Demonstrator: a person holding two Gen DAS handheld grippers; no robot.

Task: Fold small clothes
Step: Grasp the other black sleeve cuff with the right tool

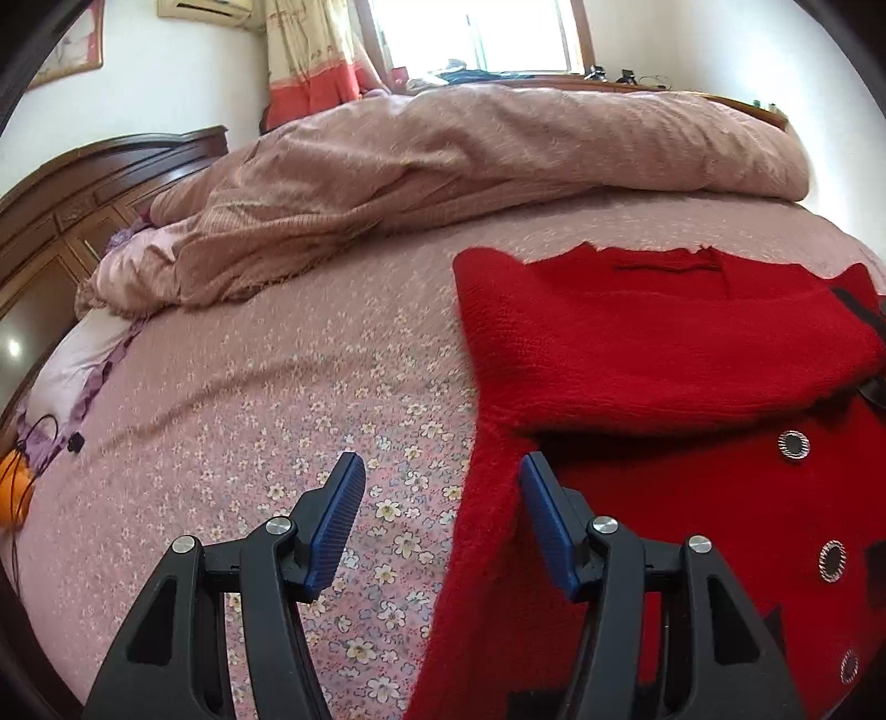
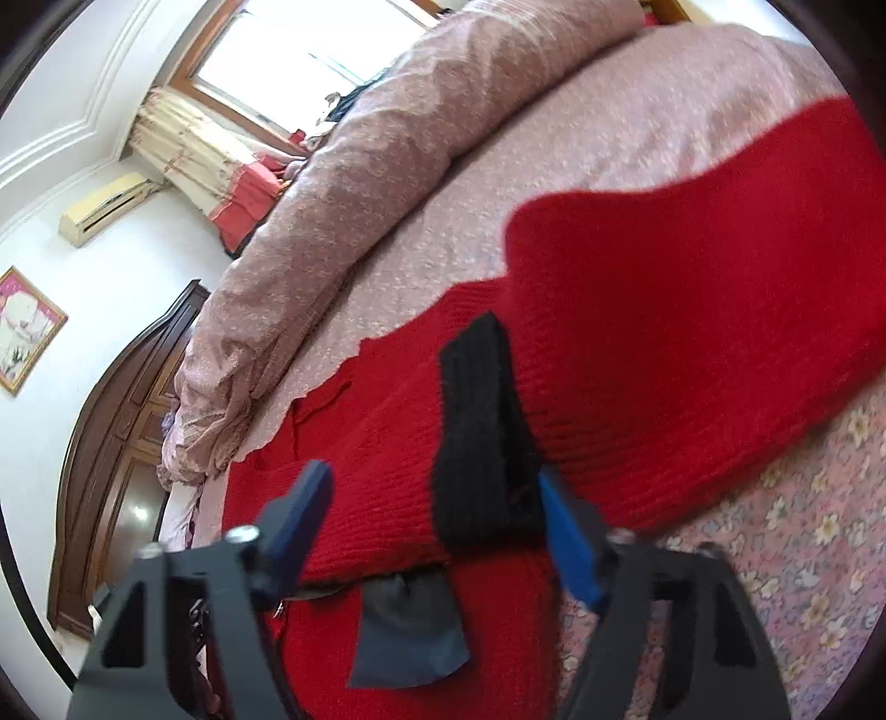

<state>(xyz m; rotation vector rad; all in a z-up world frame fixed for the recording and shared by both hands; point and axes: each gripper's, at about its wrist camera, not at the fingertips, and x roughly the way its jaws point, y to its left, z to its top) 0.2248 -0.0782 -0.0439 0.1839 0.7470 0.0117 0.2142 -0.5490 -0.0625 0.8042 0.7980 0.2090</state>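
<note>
Nearest, the left gripper [image 1: 440, 487] hung with jaws apart, empty, over the red cardigan's [image 1: 664, 354] edge at five o'clock. The right gripper [image 2: 432, 498] stood parted around a black cuff [image 2: 482, 432]. The cardigan lay on the floral bedsheet [image 1: 277, 387], one sleeve apparently folded across. Next likely needs gripping the hem. Beyond, a pink duvet [image 1: 443, 160].

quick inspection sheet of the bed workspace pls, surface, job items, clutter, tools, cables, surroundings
surface: pink floral bedsheet, lightly wrinkled.
job's things: red knitted cardigan with round silver-rimmed buttons lying on the sheet, one sleeve folded across the body; black ribbed cuff lies on top.
clutter: bunched dusty-pink quilt along the far side; white pillow with purple trim; an orange object at the edge, unclear.
grippers: left tool open over the cardigan's edge; right tool open, the cuff between its fingers, not clamped.
cables: thin dark cord by the pillow.
surroundings: dark wooden headboard, window with curtain.
</note>
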